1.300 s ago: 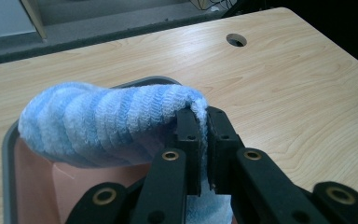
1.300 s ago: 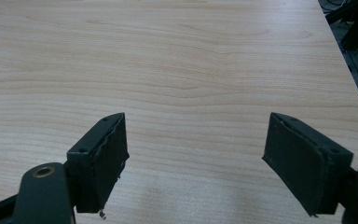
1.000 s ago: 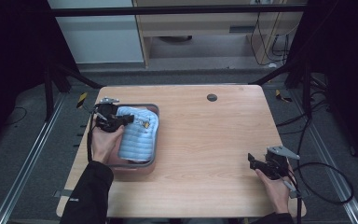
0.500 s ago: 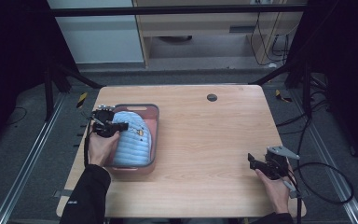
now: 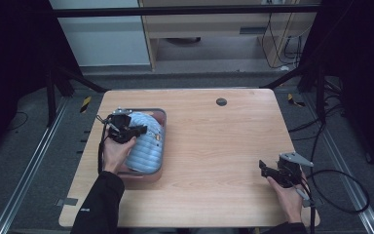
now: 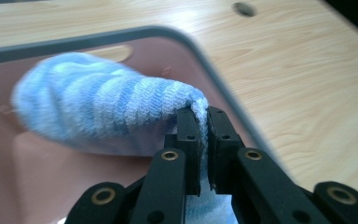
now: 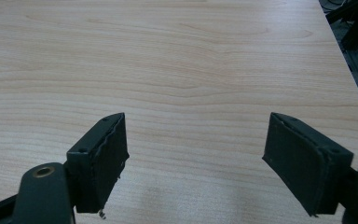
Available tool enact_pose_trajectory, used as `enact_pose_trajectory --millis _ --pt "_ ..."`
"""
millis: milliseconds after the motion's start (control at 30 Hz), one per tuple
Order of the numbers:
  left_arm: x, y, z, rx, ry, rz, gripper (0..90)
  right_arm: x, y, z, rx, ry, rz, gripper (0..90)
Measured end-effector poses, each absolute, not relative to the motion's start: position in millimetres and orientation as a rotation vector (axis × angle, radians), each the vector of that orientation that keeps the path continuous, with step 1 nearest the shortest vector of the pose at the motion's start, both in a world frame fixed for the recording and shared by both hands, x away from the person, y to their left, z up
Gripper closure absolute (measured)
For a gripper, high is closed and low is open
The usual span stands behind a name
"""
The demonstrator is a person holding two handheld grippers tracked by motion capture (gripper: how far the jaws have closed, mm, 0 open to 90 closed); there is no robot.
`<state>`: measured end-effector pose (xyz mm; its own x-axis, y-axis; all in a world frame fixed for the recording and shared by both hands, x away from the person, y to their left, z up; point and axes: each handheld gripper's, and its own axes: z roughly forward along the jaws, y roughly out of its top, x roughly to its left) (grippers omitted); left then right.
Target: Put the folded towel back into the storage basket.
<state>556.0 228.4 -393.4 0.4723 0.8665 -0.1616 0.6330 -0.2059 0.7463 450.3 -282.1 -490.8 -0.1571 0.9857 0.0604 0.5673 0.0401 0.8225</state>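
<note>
Blue striped cloth pinched over a pink tray, as we see it from three cameras.

From the high view, we find the left hand-held gripper (image 5: 126, 130) at the cloth (image 5: 146, 146), which lies in the tray (image 5: 161, 117) at the counter's (image 5: 224, 161) left side; the right hand-held gripper (image 5: 272, 170) rests well apart, near the right edge. In the left gripper view, we see the jaws clamped tight on a fold of the cloth (image 6: 107, 112) above the tray (image 6: 51, 172). In the right gripper view, we see the jaws spread wide over bare counter (image 7: 191, 70), holding nothing.

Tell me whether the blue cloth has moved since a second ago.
Yes. The blue cloth, pinched in the left tool, has spread toward the pink tray's near end.
</note>
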Motion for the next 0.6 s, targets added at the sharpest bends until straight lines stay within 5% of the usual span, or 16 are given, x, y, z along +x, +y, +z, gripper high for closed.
enact_pose_trajectory --millis 600 --pt "557 251 -419 2.049 1.571 0.440 80.3 450 -282 -493 1.550 1.782 0.996 20.7"
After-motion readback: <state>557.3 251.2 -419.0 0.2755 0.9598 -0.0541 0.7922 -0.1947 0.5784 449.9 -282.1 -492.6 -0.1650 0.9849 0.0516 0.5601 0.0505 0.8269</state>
